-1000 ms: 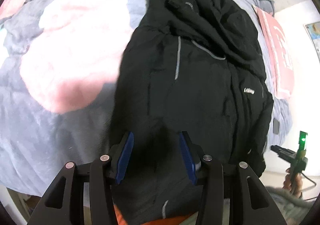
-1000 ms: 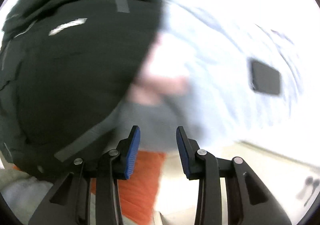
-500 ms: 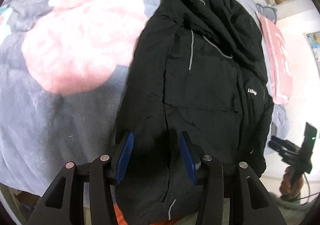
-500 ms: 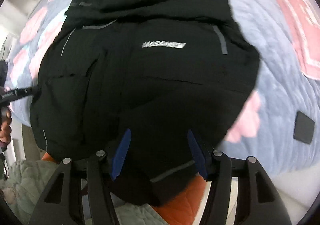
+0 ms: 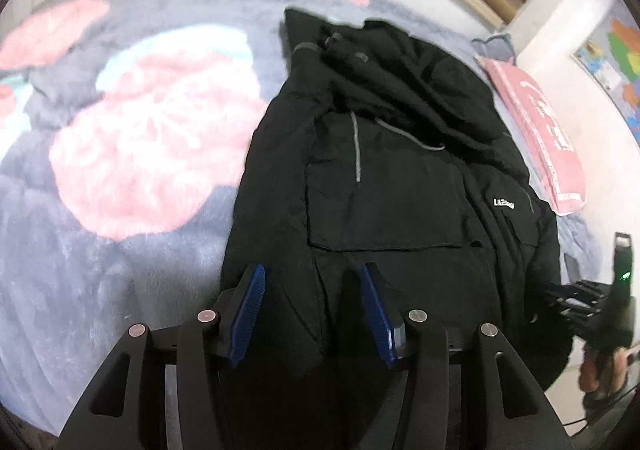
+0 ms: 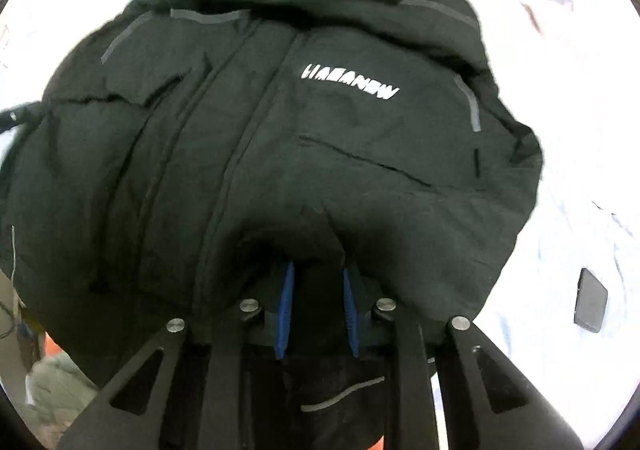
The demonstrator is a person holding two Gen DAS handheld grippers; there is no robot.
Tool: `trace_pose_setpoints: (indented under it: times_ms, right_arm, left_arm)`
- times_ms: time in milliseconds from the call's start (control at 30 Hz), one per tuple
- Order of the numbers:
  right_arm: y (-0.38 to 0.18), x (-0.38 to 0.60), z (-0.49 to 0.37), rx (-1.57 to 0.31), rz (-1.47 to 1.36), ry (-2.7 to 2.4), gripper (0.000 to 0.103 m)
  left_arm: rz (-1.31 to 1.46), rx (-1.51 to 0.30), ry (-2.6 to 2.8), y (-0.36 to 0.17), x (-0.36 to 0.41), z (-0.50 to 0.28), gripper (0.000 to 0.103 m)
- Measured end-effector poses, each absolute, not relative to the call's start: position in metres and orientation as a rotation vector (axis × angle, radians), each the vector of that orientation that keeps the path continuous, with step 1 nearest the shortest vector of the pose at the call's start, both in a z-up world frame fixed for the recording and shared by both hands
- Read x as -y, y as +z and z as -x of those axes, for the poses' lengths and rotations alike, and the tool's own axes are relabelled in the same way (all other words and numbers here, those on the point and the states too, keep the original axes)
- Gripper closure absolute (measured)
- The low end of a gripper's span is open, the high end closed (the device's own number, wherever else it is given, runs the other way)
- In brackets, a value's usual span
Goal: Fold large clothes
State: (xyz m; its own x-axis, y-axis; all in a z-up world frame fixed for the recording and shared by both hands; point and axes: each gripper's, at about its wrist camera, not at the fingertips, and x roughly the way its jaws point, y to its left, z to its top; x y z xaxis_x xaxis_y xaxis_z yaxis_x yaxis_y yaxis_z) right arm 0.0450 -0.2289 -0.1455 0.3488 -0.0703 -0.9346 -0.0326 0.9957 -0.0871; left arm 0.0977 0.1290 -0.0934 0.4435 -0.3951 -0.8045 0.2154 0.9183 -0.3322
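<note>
A black hooded jacket [image 5: 392, 186] lies lengthwise on a grey blanket with pink flowers [image 5: 132, 154], hood toward the far end and hem at the near bed edge. The left gripper [image 5: 312, 306] hovers over the hem's left part, its blue pads spread wide apart with nothing between them. The right gripper [image 6: 318, 306] sits at the hem on the other side; fabric bunches over its fingertips and fills the narrow gap, so it appears clamped on the jacket. Left of the jacket the blanket offers broad open room. To the right lie a pink pillow [image 5: 536, 138] and a dark phone [image 6: 591, 305], apart from the jacket's edge.
</note>
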Motion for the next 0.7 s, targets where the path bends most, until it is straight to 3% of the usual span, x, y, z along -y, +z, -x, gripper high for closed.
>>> trace_pose_setpoints:
  times_ms: [300, 500, 567, 633, 700]
  right_arm:
    - [-0.089, 0.302, 0.062, -0.981, 0.0, -0.181, 0.08]
    - [-0.106, 0.352, 0.098, -1.083, -0.052, -0.286, 0.079]
    - [-0.114, 0.362, 0.11, -1.124, -0.058, -0.296, 0.064]
    - [-0.116, 0.368, 0.126, -1.143, -0.055, -0.294, 0.057]
    - [-0.11, 0.371, 0.142, -1.144, -0.035, -0.288, 0.057]
  left_arm:
    - [0.161, -0.925, -0.382, -0.066, -0.143, -0.03, 0.052]
    - [0.207, -0.934, -0.369, -0.073, -0.15, -0.008, 0.052]
    - [0.216, -0.958, -0.344, -0.079, -0.153, -0.006, 0.051]
    - [0.228, -0.976, -0.331, -0.083, -0.156, -0.002, 0.051]
    - [0.237, -0.974, -0.321, -0.084, -0.161, 0.003, 0.051]
